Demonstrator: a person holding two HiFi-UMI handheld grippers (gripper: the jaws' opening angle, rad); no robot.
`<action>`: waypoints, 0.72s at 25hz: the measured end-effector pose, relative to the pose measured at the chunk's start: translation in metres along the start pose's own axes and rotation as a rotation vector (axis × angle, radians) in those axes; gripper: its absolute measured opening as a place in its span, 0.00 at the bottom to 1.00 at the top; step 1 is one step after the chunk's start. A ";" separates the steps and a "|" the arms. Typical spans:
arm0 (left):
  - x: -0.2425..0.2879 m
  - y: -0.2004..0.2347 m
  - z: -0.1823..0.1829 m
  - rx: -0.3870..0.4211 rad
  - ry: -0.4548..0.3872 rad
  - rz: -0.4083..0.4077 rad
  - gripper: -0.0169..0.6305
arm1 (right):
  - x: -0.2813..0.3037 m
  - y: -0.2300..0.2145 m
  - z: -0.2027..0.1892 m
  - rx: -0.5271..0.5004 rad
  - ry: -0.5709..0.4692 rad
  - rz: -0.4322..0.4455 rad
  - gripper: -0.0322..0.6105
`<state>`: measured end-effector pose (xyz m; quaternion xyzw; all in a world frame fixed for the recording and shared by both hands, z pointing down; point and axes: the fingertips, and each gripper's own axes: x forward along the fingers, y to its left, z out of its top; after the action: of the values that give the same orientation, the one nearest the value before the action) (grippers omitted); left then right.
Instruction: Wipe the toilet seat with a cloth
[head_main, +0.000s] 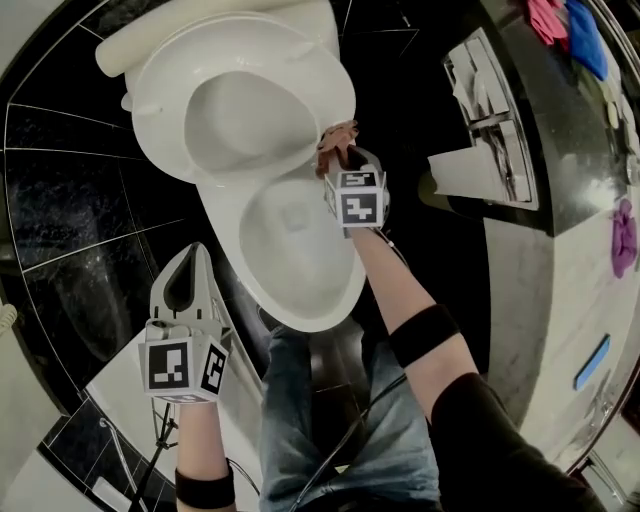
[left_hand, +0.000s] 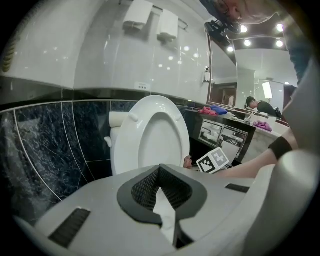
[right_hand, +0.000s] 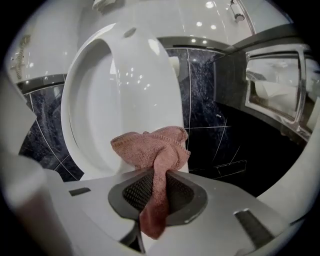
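The pink cloth (head_main: 336, 140) is bunched up and pinched in the fingers of the right gripper (head_main: 342, 158). It is just beside the toilet seat (head_main: 262, 48), which stands up over the bowl (head_main: 310, 300). The left gripper (head_main: 195, 256) hangs low, fingers pressed together, holding nothing. I think the wiping is only about to start, so almost all of it is left.

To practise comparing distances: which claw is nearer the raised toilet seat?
Right. The right claw, holding the cloth, is by the seat; the left claw hangs apart, beside the bowl.
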<state>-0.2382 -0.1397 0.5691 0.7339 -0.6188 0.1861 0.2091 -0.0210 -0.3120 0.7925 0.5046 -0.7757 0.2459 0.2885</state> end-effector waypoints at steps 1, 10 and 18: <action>0.000 0.002 -0.004 -0.004 0.002 0.005 0.03 | 0.005 0.009 -0.003 0.007 0.007 0.017 0.17; -0.018 0.032 -0.036 -0.049 0.012 0.066 0.03 | 0.038 0.061 -0.054 0.158 0.079 0.119 0.17; -0.054 0.068 -0.050 -0.089 0.008 0.134 0.03 | 0.046 0.106 -0.072 0.243 0.135 0.160 0.17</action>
<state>-0.3149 -0.0784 0.5877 0.6801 -0.6734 0.1751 0.2309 -0.1200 -0.2542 0.8662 0.4547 -0.7568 0.3936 0.2564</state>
